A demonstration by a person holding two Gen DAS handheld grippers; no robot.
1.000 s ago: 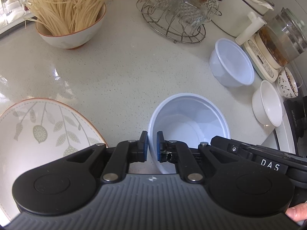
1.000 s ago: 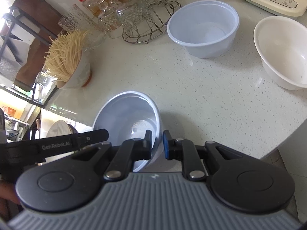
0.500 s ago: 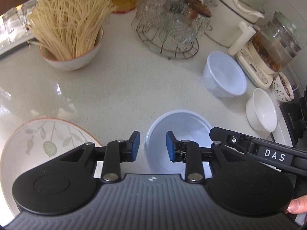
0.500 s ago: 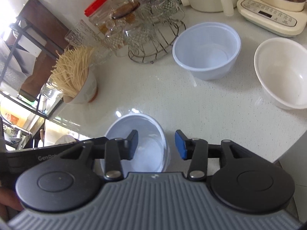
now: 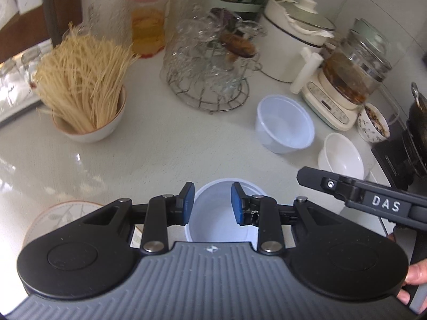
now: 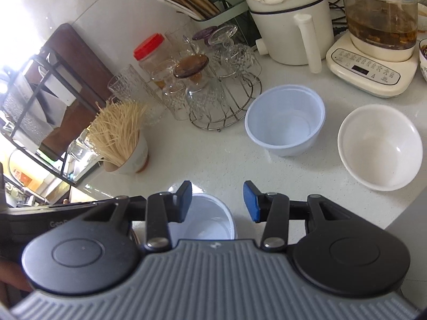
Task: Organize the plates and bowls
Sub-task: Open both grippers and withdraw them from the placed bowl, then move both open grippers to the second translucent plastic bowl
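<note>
Both grippers point(image 5: 210, 203) point(image 6: 217, 201) risen, bowl point(image 5: 213, 221) freed.

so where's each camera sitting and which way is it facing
Left wrist: sits on the left tongs, looking down and forward over the near plastic bowl to the noodle bowl; its open fingers, the right tongs' arm and a fingertip show.
Right wrist: sits on the right tongs, looking down across the counter at the white bowl; its open fingers show.
Shared: near plastic bowl, far plastic bowl, glass rack.
</note>
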